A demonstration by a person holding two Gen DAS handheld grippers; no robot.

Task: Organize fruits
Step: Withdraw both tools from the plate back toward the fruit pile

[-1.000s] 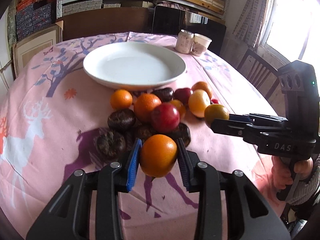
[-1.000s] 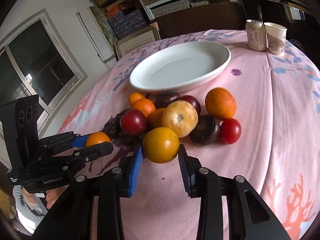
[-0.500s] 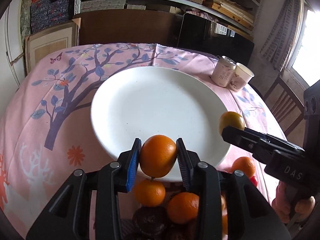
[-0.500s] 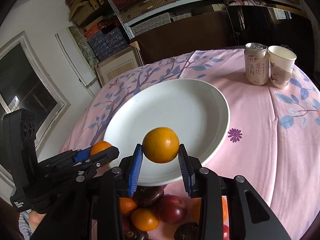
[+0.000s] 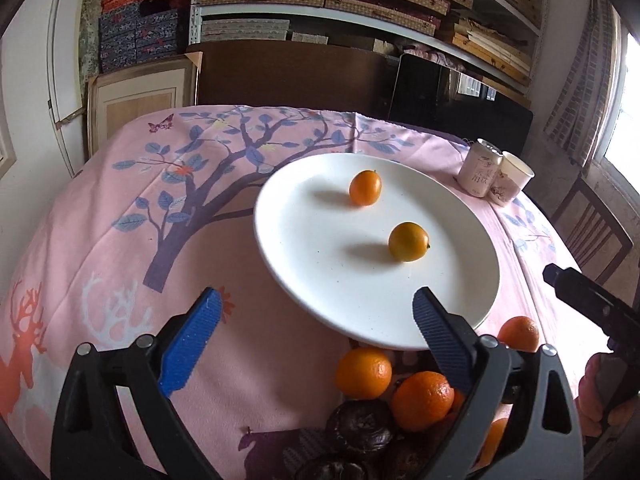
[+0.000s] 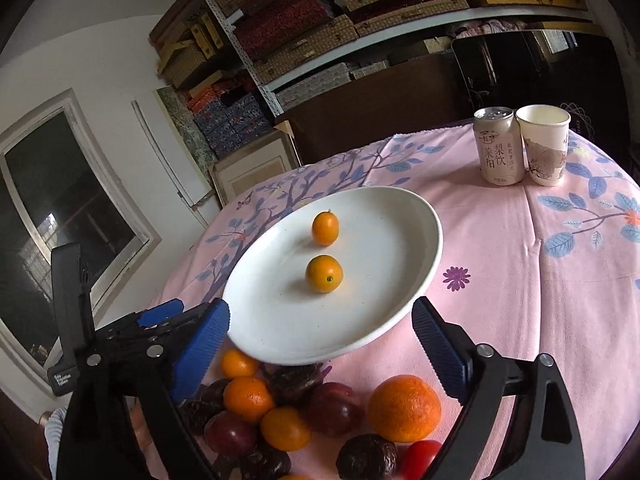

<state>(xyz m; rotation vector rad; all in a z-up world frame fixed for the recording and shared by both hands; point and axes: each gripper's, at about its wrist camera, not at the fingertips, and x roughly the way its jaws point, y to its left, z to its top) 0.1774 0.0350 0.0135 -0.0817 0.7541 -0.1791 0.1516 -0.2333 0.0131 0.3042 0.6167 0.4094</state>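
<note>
Both sets of fingers (image 5: 316,334) (image 6: 320,334) just spread, empty; remaining fruit pile (image 6: 304,416) just beneath them, probably nearer the right.

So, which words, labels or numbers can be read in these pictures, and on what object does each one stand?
"莱阳" and "梨饮": on the pale cream drink can, in large characters.
Narrow column of small characters and bottom line on that can: too small to read.
White label on the black handle of the left claw: blurred, unreadable.
White paper cup with a printed picture: no readable text.
</note>
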